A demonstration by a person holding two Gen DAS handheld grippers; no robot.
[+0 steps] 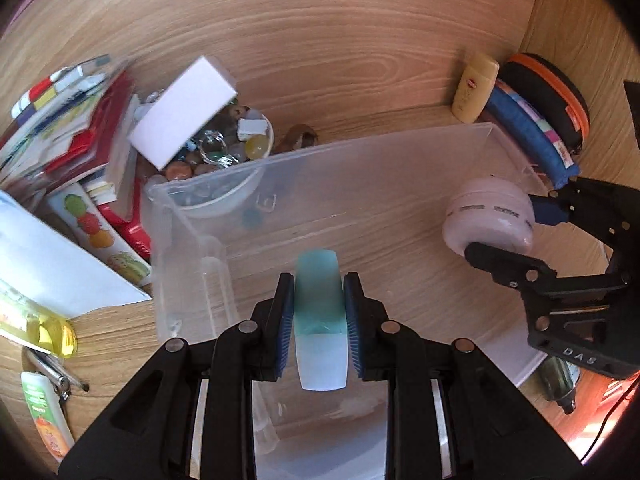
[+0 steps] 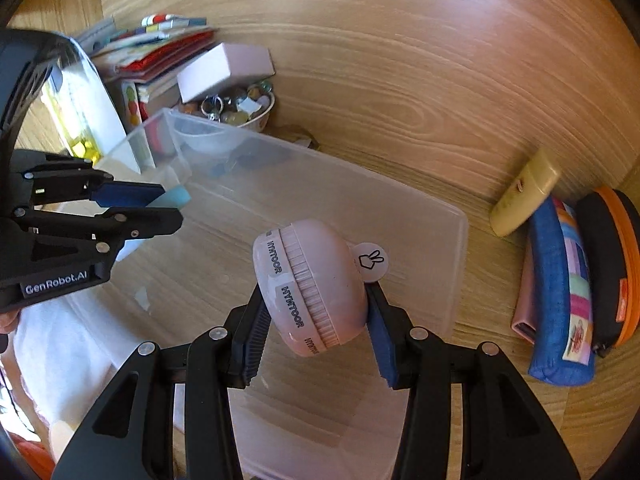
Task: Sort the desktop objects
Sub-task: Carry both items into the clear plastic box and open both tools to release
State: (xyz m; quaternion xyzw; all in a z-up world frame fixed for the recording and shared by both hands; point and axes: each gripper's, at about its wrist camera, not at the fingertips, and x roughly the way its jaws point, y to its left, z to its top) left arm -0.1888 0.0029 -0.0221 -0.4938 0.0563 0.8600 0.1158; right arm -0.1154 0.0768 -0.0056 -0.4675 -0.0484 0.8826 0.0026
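Observation:
My left gripper (image 1: 319, 312) is shut on a teal and pale blue bottle (image 1: 320, 320) and holds it above the clear plastic bin (image 1: 360, 148). My right gripper (image 2: 316, 320) is shut on a round pink HYNTOOR case (image 2: 312, 288) and holds it over the same bin (image 2: 440, 216). The right gripper with the pink case also shows at the right of the left wrist view (image 1: 492, 220). The left gripper with the bottle shows at the left of the right wrist view (image 2: 168, 204). The bin looks empty inside.
A bowl of glass marbles (image 1: 224, 148) with a white box (image 1: 184, 112) on it stands behind the bin, next to a stack of books (image 1: 72, 120). A yellow tube (image 2: 524, 196), blue pouch (image 2: 556, 304) and black-orange case (image 2: 612, 268) lie right of the bin.

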